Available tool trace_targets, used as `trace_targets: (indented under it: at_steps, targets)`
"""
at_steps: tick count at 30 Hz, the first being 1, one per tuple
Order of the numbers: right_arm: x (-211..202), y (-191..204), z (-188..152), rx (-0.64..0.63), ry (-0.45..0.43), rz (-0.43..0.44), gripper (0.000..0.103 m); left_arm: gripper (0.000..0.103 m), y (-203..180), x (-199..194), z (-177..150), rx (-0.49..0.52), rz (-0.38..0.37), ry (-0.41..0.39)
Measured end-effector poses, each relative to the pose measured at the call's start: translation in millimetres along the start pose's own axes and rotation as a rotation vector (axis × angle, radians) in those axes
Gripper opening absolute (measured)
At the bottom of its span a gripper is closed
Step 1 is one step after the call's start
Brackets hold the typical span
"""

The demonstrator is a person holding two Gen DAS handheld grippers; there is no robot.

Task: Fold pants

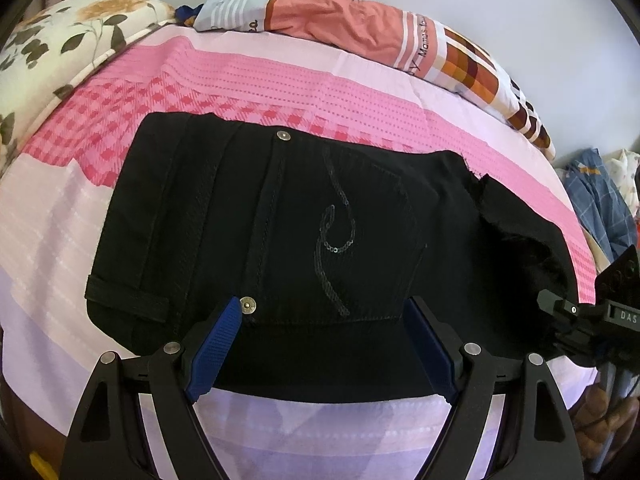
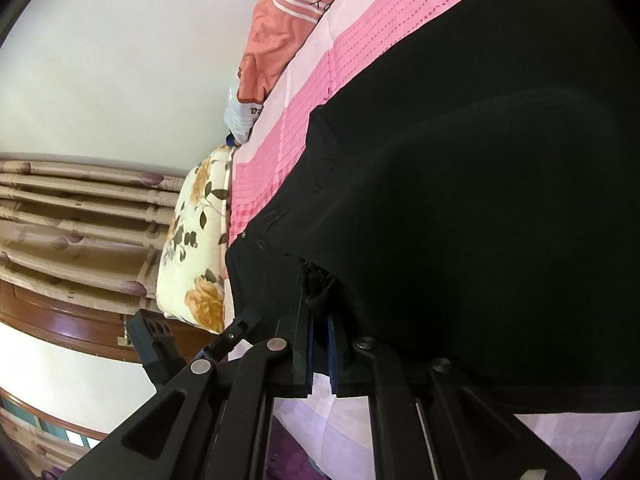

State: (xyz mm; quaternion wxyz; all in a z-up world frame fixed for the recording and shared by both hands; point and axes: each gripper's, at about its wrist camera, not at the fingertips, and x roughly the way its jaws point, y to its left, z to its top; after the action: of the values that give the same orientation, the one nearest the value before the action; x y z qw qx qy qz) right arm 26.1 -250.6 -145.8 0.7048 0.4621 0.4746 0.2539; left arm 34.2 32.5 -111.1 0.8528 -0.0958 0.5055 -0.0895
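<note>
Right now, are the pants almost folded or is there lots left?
Partly done. The pants already lie doubled into a short black stack on the bed, pocket side up. In hand: the right tongs are shut on a fold of the black cloth and carry it over the stack. The left tongs are open over the near edge, gripping nothing. Left: lay that fold down and smooth it.

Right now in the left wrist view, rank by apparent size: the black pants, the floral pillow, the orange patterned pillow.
1. black pants, largest by far, though nearest the camera.
2 and 3. orange patterned pillow and floral pillow look alike; the frame edge crops the floral one, so no ranking.
</note>
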Motion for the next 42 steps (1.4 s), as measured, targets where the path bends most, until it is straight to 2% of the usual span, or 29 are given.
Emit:
trace_targets:
  at_steps: [15, 18, 20, 23, 25, 26, 27, 29, 32, 35, 39, 42]
  targets:
    - [21, 17, -4, -0.089, 0.047, -0.042, 0.008, 0.083, -2, 1, -1, 0.005, 0.009, 0.003]
    - [23, 18, -5, -0.096, 0.06, -0.03, 0.011, 0.083, -2, 1, -1, 0.006, 0.01, 0.003]
    - [25, 19, -6, -0.106, 0.074, -0.033, 0.017, 0.083, -2, 1, -1, 0.006, 0.01, 0.004]
    - [37, 32, -18, -0.141, 0.189, 0.105, 0.02, 0.083, -2, 1, -2, 0.006, 0.011, 0.005]
    - [35, 42, -25, -0.187, 0.219, 0.173, 0.023, 0.083, -3, 1, -2, 0.004, 0.011, 0.007]
    - [27, 44, -26, -0.196, 0.206, 0.197, 0.025, 0.083, -2, 1, -2, 0.002, 0.009, 0.008]
    - [17, 43, -25, -0.203, 0.183, 0.184, 0.025, 0.083, -1, 1, -3, -0.002, 0.006, 0.008]
    - [-14, 36, -18, -0.239, 0.082, 0.078, 0.026, 0.083, -1, 1, -3, -0.008, 0.004, 0.007]
    - [-52, 20, -7, -0.246, -0.012, -0.038, 0.027, 0.083, 2, 2, -4, -0.015, 0.001, 0.01]
    - [-80, 0, 2, -0.189, -0.078, -0.058, 0.027, 0.083, 3, 2, -4, -0.02, 0.001, 0.015]
    - [-76, -4, 8, -0.173, -0.084, -0.055, 0.028, 0.083, 3, 3, -4, -0.017, 0.006, 0.016]
    - [-52, 5, 4, -0.195, -0.027, -0.01, 0.028, 0.083, 4, 2, -4, -0.013, 0.01, 0.017]
